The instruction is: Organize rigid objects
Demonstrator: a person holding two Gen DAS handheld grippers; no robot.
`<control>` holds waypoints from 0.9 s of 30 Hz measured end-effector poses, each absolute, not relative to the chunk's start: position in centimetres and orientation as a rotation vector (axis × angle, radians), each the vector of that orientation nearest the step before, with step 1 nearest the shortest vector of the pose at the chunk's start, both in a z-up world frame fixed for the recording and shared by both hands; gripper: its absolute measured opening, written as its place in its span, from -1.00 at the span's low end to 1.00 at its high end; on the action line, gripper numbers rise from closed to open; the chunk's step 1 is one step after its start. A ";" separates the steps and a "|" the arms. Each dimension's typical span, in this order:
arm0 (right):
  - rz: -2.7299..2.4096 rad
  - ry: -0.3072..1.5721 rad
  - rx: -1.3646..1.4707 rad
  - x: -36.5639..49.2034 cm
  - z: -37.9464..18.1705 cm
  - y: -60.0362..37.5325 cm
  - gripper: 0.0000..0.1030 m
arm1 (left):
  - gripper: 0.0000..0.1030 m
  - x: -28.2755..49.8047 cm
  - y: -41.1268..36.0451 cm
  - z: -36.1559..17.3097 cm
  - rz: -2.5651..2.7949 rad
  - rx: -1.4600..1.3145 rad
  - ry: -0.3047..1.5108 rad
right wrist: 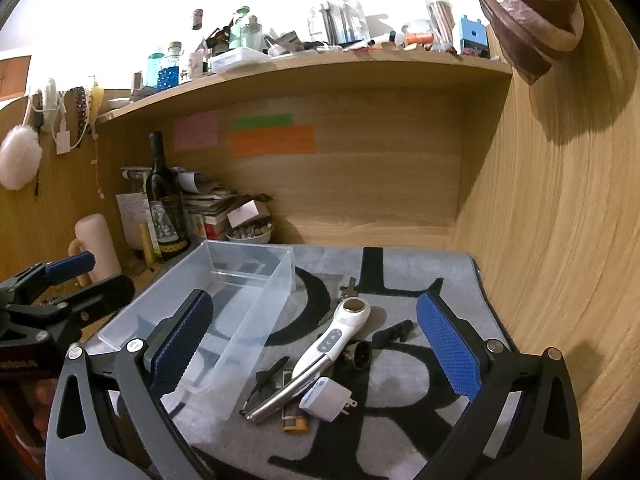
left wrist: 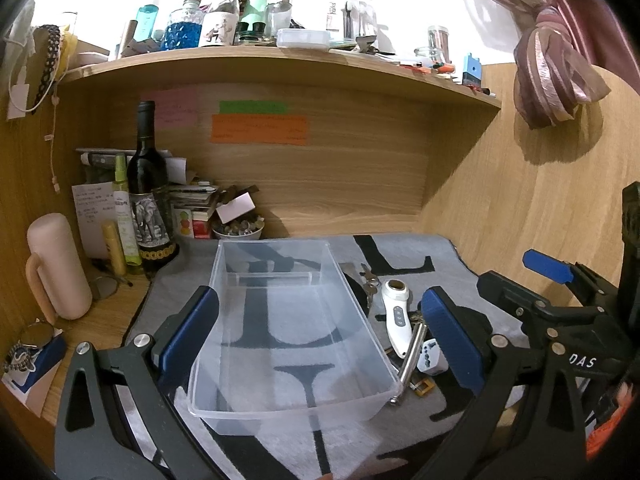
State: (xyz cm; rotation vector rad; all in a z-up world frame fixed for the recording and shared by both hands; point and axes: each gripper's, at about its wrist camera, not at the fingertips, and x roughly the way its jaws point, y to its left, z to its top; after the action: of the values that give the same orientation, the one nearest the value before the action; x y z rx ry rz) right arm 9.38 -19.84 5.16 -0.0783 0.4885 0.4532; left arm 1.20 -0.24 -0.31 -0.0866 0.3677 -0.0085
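An empty clear plastic bin [left wrist: 288, 408] sits on a grey mat with black letters. My left gripper [left wrist: 320, 332] is open and straddles the bin, one blue pad on each side. Just right of the bin lies a pile: a white handheld device [right wrist: 332, 340], a metal tube [right wrist: 280, 400], a white plug charger [right wrist: 326, 398], a yellow lighter [right wrist: 294, 424], black clips [right wrist: 394, 330] and keys [right wrist: 348, 286]. Above that pile my right gripper [right wrist: 316, 348] hangs open, holding nothing. The bin [right wrist: 256, 320] is by its left finger.
A dark wine bottle [left wrist: 146, 200], a pink mug [left wrist: 58, 268], spray bottles and stacked papers crowd the back left corner. A small bowl of pebbles [left wrist: 238, 230] stands behind the bin. Wooden walls close in at the back and right. A cluttered shelf [left wrist: 280, 60] runs overhead.
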 end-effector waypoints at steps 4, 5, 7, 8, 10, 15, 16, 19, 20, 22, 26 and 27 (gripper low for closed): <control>0.459 0.505 -0.075 10.1 4.8 -19.9 0.86 | 0.71 2.1 0.8 -0.2 0.007 -0.084 0.388; 0.462 0.511 -0.074 10.3 4.8 -19.9 0.83 | 0.71 2.3 1.1 -0.2 0.008 -0.088 0.394; 0.466 0.521 -0.073 10.8 4.6 -19.9 0.78 | 0.62 2.9 1.9 -0.3 0.015 -0.099 0.409; 0.466 0.526 -0.074 11.1 4.5 -19.9 0.73 | 0.59 3.2 2.2 -0.3 0.017 -0.102 0.416; 0.465 0.537 -0.074 11.6 4.3 -20.0 0.66 | 0.54 3.8 2.9 -0.4 0.024 -0.108 0.433; 0.459 0.575 -0.076 13.4 3.6 -20.1 0.51 | 0.27 6.0 4.9 -0.9 0.043 -0.109 0.506; 0.455 0.583 -0.079 13.7 3.4 -20.1 0.45 | 0.21 6.7 5.5 -1.1 0.050 -0.108 0.532; 0.444 0.609 -0.093 14.9 2.9 -19.9 0.35 | -0.02 8.2 6.7 -1.9 0.068 -0.103 0.598; 0.439 0.617 -0.098 15.3 2.7 -19.9 0.33 | -0.05 8.7 7.1 -2.2 0.073 -0.104 0.618; 0.429 0.637 -0.103 16.0 2.3 -19.9 0.29 | -0.09 9.6 7.9 -2.9 0.071 -0.108 0.662; 0.414 0.684 -0.101 17.5 1.5 -20.3 0.14 | -0.23 11.2 9.3 -4.3 0.070 -0.117 0.743; 0.409 0.695 -0.101 17.9 1.3 -20.3 0.12 | -0.24 11.5 9.6 -4.5 0.072 -0.120 0.755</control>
State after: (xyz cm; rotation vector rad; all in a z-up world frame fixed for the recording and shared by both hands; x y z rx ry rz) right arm 17.91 -20.31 1.26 -0.1007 0.6947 0.4094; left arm 11.52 9.65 -4.52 -0.1204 0.7551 0.0725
